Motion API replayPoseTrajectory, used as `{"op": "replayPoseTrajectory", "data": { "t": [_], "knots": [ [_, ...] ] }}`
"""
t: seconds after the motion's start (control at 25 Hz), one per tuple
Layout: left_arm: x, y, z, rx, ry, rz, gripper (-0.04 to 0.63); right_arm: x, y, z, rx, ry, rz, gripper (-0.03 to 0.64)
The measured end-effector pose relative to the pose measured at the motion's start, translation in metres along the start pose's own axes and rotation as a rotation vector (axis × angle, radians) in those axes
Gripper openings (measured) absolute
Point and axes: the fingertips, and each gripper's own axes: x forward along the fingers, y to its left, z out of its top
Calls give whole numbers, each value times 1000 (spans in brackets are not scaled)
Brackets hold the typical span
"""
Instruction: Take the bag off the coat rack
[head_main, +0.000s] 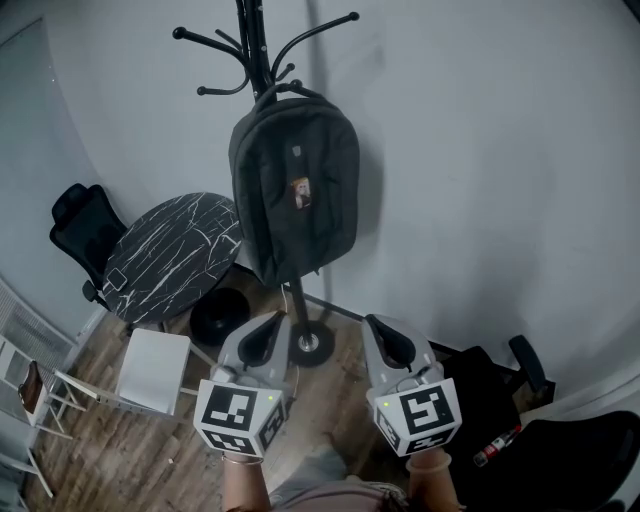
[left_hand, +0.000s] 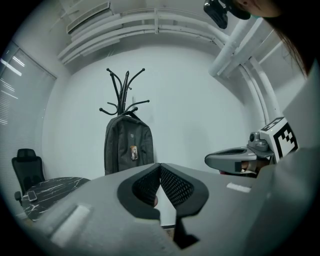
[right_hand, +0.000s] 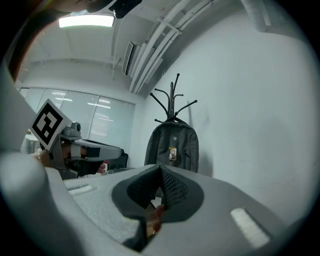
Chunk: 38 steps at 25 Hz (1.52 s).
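Observation:
A dark grey backpack (head_main: 295, 198) with a small tag on its front hangs by its top loop from a black coat rack (head_main: 255, 45) against the white wall. The backpack (left_hand: 128, 145) and the rack (left_hand: 123, 92) stand ahead in the left gripper view. In the right gripper view the backpack (right_hand: 171, 147) hangs under the rack's hooks (right_hand: 173, 97). My left gripper (head_main: 280, 322) and right gripper (head_main: 370, 324) are side by side below the bag, some way short of it. Both are shut with nothing between their jaws.
A round black marble-patterned table (head_main: 172, 256) stands left of the rack, with a black office chair (head_main: 82, 232) behind it and a white stool (head_main: 154, 370) in front. The rack's round base (head_main: 308, 343) sits on the wood floor. A dark chair (head_main: 540, 420) is at the right.

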Motion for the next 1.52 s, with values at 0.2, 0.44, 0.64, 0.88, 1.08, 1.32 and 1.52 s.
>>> {"op": "replayPoseTrajectory", "data": {
  "t": [0.2,0.44,0.64,0.88,1.08,1.32,1.52],
  "knots": [
    [11,26,0,-8,-8,4,10,26,0,7,4,-17,-14,2],
    [23,56,-3,-23,14,-12,11,58,3,13,-23,-7,-34,2],
    [35,81,5,-20,-14,-8,11,81,3,15,-56,5,-68,2],
    [43,105,12,-36,-50,1,12,98,3,19,-68,-3,-99,2],
    [52,114,15,-46,-60,-5,12,107,-2,22,-48,-19,-107,2],
    [65,128,13,-59,-57,8,14,123,-13,22,-55,-7,-109,2],
    [81,141,16,-60,-60,33,15,143,-31,21,-53,17,-113,3]
  ]
}}
